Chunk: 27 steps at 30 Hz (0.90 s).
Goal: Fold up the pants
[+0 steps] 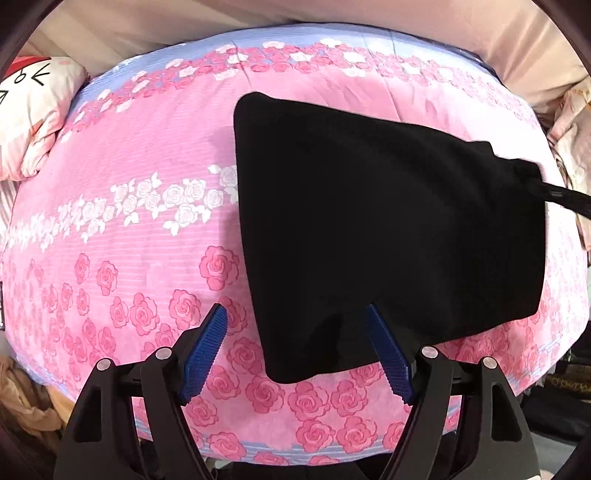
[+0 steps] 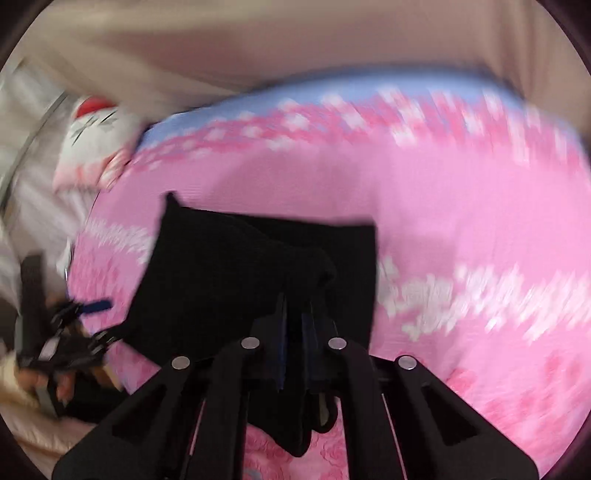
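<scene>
Blue ribbed pads [image 1: 207,354] on our left gripper [image 1: 297,314] stand wide apart, nothing pressed between them. We hold it above the near edge of the black pants [image 1: 388,236]; its right pad overlaps the cloth's lower corner in the view, and we cannot tell whether it touches. From our left wrist view the pants lie folded into a broad, flat, roughly four-sided shape on the pink rose-print quilt [image 1: 147,155], a little right of the bed's middle. One far-right corner of the cloth is drawn up to a point, where our right gripper [image 1: 561,197] comes in as a dark bar from the picture's edge.

Our right wrist view is blurred. Our right gripper's [image 2: 295,314] jaws are nearly together, pinching a raised fold of the pants [image 2: 229,266], which hang down between the fingers and bunch below them. Beyond the pinch, the rest of the cloth spreads flat on the quilt [image 2: 461,206]. At the left edge of this view we see our left gripper [image 2: 85,314], blurred, with a hand [image 2: 44,384] around its handle.

Further back, a white cartoon-face cushion [image 1: 29,110] sits at the far left corner of the bed. A pale blue band of the quilt [image 1: 177,55] runs along the far edge. Behind it hangs beige fabric [image 1: 147,22], and a pale crumpled cloth [image 1: 572,140] lies at the far right.
</scene>
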Each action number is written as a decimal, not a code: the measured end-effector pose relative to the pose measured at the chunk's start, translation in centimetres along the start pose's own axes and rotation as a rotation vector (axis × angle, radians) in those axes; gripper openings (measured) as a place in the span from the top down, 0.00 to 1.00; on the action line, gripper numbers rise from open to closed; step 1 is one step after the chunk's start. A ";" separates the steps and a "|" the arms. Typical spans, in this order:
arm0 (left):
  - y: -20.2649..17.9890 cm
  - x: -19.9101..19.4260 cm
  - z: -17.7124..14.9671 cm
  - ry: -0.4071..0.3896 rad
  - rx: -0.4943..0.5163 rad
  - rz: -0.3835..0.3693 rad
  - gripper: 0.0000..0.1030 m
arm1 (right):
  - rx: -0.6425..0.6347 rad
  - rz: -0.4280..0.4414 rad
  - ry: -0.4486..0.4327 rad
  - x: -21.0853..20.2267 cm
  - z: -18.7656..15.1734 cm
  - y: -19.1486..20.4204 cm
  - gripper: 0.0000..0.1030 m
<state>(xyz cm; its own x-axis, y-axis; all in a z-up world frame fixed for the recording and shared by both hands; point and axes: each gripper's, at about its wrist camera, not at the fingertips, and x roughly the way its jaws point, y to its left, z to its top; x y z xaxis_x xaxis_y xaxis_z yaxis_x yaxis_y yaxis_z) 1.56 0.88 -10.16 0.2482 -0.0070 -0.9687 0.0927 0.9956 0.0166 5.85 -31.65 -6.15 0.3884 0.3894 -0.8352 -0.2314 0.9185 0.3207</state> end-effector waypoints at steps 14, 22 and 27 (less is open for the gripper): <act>-0.9 2.3 3.7 -0.061 -0.030 0.053 0.22 | 0.366 0.134 0.002 4.0 -2.6 -11.7 0.22; 5.2 5.7 4.8 0.020 -0.305 -0.363 0.20 | 0.454 0.257 0.057 8.8 -5.8 -12.2 0.23; 5.2 8.3 4.4 0.052 -0.400 -0.507 0.11 | 0.452 0.301 0.035 8.4 -6.9 -10.6 0.24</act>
<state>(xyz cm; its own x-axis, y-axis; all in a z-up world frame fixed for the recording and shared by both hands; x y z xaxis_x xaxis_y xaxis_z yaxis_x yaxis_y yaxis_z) 8.37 5.54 -17.04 0.2203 -0.4906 -0.8431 -0.1832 0.8281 -0.5298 5.36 -38.61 -19.66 0.3325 0.6447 -0.6883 0.0820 0.7073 0.7021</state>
